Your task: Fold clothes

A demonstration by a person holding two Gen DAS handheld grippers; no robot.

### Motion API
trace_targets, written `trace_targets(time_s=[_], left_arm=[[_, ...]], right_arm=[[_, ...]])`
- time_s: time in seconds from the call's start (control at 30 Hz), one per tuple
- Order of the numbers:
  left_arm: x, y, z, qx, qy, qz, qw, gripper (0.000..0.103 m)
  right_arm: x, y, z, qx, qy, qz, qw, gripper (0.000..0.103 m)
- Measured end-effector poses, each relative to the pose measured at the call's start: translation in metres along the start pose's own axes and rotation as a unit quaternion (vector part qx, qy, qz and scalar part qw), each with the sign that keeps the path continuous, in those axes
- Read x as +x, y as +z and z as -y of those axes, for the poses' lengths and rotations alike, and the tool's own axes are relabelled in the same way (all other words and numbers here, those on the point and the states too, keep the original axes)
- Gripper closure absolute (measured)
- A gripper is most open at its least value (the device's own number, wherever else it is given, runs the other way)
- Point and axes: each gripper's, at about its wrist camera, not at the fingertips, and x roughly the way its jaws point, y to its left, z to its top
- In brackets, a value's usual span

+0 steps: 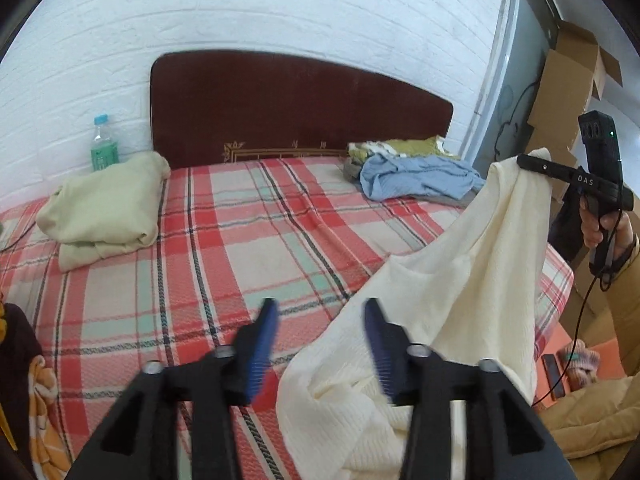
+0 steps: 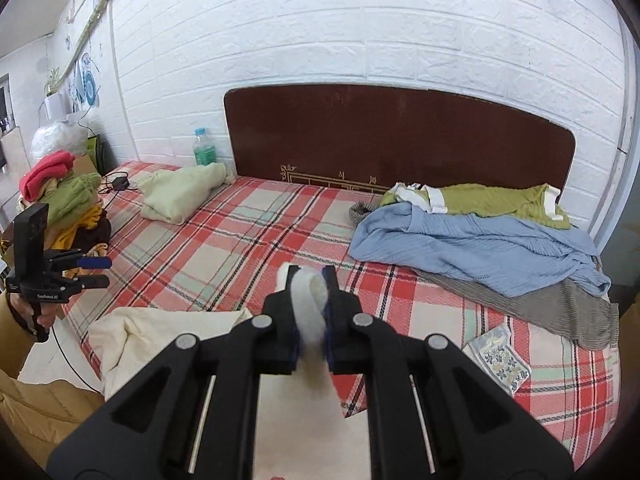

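Note:
A cream knit garment (image 1: 460, 280) hangs from my right gripper (image 1: 524, 160), which is raised at the bed's right side and shut on its upper edge. In the right wrist view the jaws of that gripper (image 2: 308, 276) pinch a fold of the cream cloth (image 2: 308, 300), and the rest of it (image 2: 160, 332) trails onto the bed's near edge. My left gripper (image 1: 322, 312) stands open above the plaid sheet, with the cream cloth just beside its right finger and no pad pressing on it. Seen from the right wrist, the left gripper (image 2: 96, 270) is open at the far left.
On the plaid bed (image 1: 240, 240) lie a folded pale green garment (image 1: 104, 208), a crumpled blue one (image 2: 480, 244), an olive one (image 2: 480, 200), a grey striped one (image 2: 560, 304) and a small patterned cloth (image 2: 500, 356). A bottle (image 1: 104, 144) stands by the headboard (image 1: 300, 108). Cardboard boxes (image 1: 572, 80) stand on the right.

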Motion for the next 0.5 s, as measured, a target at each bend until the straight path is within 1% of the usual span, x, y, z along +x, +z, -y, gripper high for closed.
trace_targets(time_s=[0.03,0.1,0.13,0.27,0.33,0.4,0.43,0.47,0.5], left_arm=[[0.008,-0.003,0.000,0.000,-0.004,-0.013,0.9999,0.027],[0.025,-0.011,-0.001,0.002,-0.014,-0.047,0.9988,0.026],[0.034,-0.015,-0.002,0.003,-0.019,-0.065,0.9977,0.023],[0.067,-0.028,-0.001,0.015,-0.020,-0.128,0.9914,0.022],[0.078,-0.034,0.005,0.028,-0.021,-0.149,0.9883,0.022],[0.083,-0.040,0.014,0.054,-0.013,-0.155,0.9864,0.022],[0.085,-0.042,0.018,0.068,0.000,-0.154,0.9857,0.024],[0.086,-0.044,0.022,0.079,0.017,-0.153,0.9849,0.036],[0.085,-0.045,0.024,0.083,0.028,-0.150,0.9848,0.045]], right_arm=[[0.005,-0.004,0.003,0.006,0.001,-0.006,1.000,0.092],[0.013,-0.010,0.007,0.015,0.005,-0.020,1.000,0.092],[0.017,-0.013,0.009,0.018,0.006,-0.026,0.999,0.092],[0.029,-0.021,0.012,0.030,0.021,-0.044,0.998,0.092],[0.032,-0.022,0.011,0.032,0.026,-0.047,0.998,0.092],[0.034,-0.023,0.009,0.033,0.034,-0.046,0.998,0.092],[0.035,-0.022,0.008,0.033,0.035,-0.046,0.998,0.092],[0.035,-0.022,0.007,0.032,0.036,-0.046,0.998,0.092],[0.036,-0.021,0.007,0.032,0.035,-0.046,0.998,0.092]])
